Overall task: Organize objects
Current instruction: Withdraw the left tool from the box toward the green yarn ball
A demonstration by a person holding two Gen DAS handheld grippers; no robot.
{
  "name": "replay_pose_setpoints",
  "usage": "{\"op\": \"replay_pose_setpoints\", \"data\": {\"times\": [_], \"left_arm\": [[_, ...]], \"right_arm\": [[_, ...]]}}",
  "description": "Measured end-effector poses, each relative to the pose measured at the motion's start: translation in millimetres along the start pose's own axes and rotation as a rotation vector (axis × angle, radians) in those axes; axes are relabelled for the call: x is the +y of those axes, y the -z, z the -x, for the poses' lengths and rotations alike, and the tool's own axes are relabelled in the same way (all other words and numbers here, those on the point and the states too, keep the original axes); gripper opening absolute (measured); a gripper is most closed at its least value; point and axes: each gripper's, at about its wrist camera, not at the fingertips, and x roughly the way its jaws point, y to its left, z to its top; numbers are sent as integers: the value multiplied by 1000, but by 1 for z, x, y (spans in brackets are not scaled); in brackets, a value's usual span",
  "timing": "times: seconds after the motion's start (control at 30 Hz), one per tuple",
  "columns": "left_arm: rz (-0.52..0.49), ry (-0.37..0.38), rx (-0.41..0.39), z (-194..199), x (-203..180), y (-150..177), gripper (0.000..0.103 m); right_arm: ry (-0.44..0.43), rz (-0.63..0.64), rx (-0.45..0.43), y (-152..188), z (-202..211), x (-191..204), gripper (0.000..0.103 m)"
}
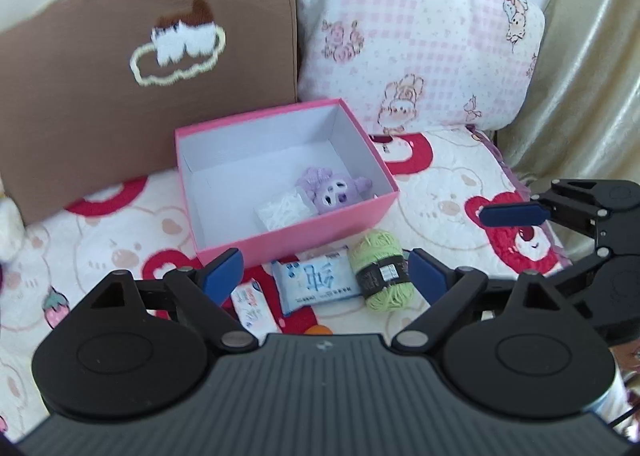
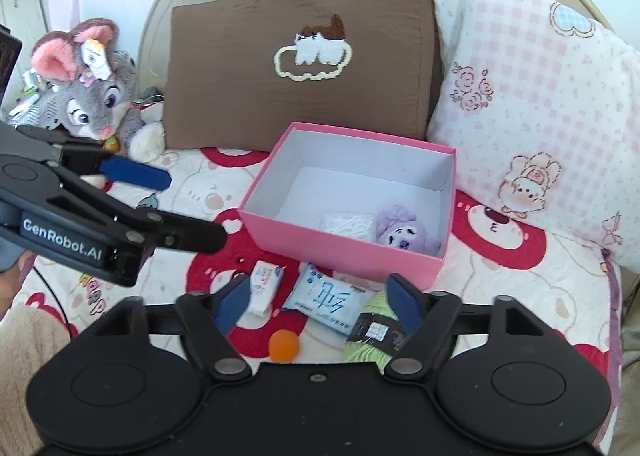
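Note:
An open pink box [image 1: 224, 131] [image 2: 332, 256] sits on the bed and holds a purple plush toy [image 1: 334, 189] [image 2: 404, 232] and a white packet [image 1: 284, 209] [image 2: 347, 223]. In front of it lie a blue tissue pack [image 1: 316, 280] [image 2: 326, 302], a small white pack [image 1: 252, 306] [image 2: 265, 286], a green yarn ball [image 1: 380, 270] [image 2: 370, 340] and an orange ball [image 1: 318, 330] [image 2: 283, 344]. My left gripper [image 1: 322, 276] is open and empty above these items; it also shows in the right wrist view [image 2: 192, 207]. My right gripper [image 2: 320, 302] is open and empty above them.
A brown pillow [image 1: 132, 67] [image 2: 296, 55] and a pink checked pillow [image 1: 416, 35] [image 2: 532, 103] stand behind the box. A grey plush mouse [image 2: 92, 95] lies at the left. A gold curtain [image 1: 580, 75] hangs at the right. The bedspread [image 2: 520, 284] has red bears.

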Motion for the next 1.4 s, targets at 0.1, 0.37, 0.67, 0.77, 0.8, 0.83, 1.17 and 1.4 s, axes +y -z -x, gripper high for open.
{"op": "replay_pose_setpoints", "data": {"times": [0.1, 0.37, 0.67, 0.77, 0.8, 0.83, 1.17, 1.4], "left_arm": [[-24, -13, -29, 5, -9, 3, 94], [-77, -10, 18, 3, -34, 21, 97], [-79, 39, 47, 3, -47, 41, 97], [-60, 60, 40, -5, -51, 47, 97], [-60, 66, 42, -10, -52, 48, 97], [-58, 73, 47, -14, -52, 50, 97], [-27, 98, 60, -64, -43, 52, 97], [62, 103, 123, -101, -28, 42, 94]], "right_arm": [[-6, 28, -12, 12, 1, 1, 83], [-44, 10, -25, 45, 9, -4, 83], [-100, 59, -39, 76, 12, -8, 84], [-213, 27, -107, 87, 11, -15, 84], [-225, 16, -107, 88, 8, -16, 84], [-226, 10, -99, 90, 4, -16, 84], [-94, 6, -17, 81, -46, -29, 91], [-10, 42, 79, 79, -84, -36, 91]]}}
